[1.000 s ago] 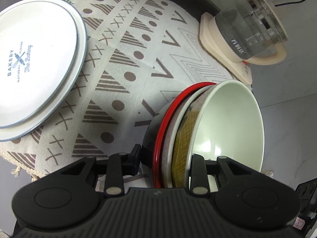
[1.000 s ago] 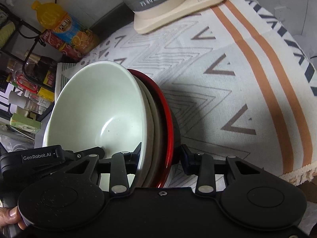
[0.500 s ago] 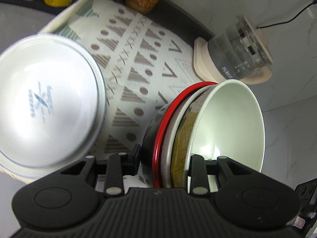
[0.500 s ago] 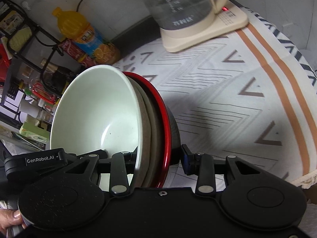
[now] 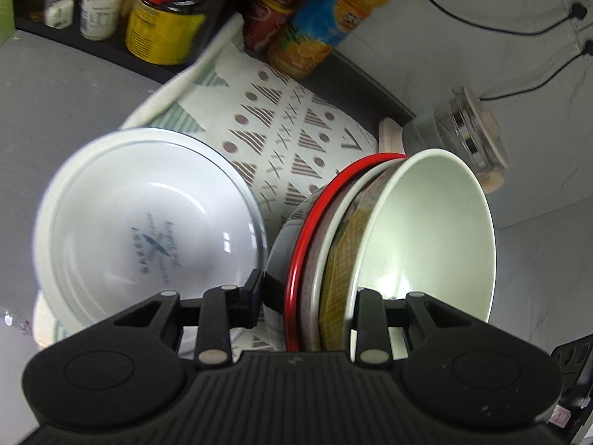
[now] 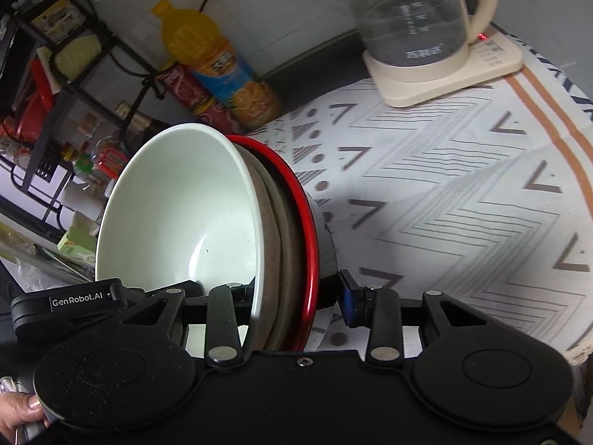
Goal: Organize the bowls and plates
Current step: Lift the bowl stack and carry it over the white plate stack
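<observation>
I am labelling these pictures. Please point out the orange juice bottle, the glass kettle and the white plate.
orange juice bottle (image 6: pixel 218 74), right wrist view, on its label
glass kettle (image 6: pixel 411 18), right wrist view, on its glass body
white plate (image 5: pixel 148 230), left wrist view, on its printed centre

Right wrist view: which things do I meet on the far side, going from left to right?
Black wire rack → orange juice bottle → glass kettle on its cream base.

I am working in a home kitchen. A kettle (image 6: pixel 418 18), juice bottle (image 6: pixel 218 70) and stocked shelf rack (image 6: pixel 55 74) surround a cloth-covered table (image 6: pixel 463 193).
</observation>
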`<state>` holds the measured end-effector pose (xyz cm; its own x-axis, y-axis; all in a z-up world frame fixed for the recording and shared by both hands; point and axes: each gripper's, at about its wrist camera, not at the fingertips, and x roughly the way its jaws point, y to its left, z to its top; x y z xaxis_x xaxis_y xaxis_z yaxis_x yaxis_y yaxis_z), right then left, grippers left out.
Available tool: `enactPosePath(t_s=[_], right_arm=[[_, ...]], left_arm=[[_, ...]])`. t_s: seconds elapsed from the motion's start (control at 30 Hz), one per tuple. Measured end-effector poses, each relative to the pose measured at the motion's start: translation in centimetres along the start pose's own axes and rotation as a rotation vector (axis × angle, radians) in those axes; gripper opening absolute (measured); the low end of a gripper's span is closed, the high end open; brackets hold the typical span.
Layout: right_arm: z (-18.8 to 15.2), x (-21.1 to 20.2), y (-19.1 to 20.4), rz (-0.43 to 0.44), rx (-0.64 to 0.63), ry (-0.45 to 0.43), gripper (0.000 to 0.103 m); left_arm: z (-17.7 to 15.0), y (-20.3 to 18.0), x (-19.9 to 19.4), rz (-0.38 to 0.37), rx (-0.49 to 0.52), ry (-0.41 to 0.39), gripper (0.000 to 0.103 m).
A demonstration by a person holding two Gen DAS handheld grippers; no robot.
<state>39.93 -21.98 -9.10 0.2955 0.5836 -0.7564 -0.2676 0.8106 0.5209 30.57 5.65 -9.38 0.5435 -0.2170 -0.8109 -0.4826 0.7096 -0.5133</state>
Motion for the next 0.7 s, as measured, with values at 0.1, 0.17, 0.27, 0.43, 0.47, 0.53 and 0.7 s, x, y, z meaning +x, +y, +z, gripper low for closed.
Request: enactPosePath(t_s=[0.1,0.17,0.27,0.43,0.47,0.53,0.7], right_arm=[[-0.2,0.3,1.3,0.006,-0.012,0.003,0.037],[-0.3,0.6,2.1,0.010,-0.024,0.006,0.037],[-0.7,1.0,3.3,0.015,-0.036,0.017,0.037],[-1.3,1.7,5.3,0.025,-0.055,0.032,0.037],[-1.5,1.9,5.8,0.025,-0.060,0.036,0.037],[-1.8,2.2,6.6,0.026,-0.065,0.043,0.037],[-2.5,3.2,8.5,0.029,-0.085,0.061,0.037]], left_arm=[[0.3,1.1,-0.8,0.001,-0.010,-0.010,0.031],[0.5,1.9,-1.3,0.002,-0.020,-0.014,0.031],[0.5,3.0,-2.1,0.007,-0.030,-0.022,0.031],[0.6,5.1,-3.4,0.013,-0.053,-0.036,0.031],[0.6,5.5,-3.6,0.014,-0.059,-0.038,0.031],[0.6,6.3,-4.1,0.017,-0.067,-0.042,0.031],[0.7,8.3,-5.0,0.021,-0.092,-0.050,0.031]])
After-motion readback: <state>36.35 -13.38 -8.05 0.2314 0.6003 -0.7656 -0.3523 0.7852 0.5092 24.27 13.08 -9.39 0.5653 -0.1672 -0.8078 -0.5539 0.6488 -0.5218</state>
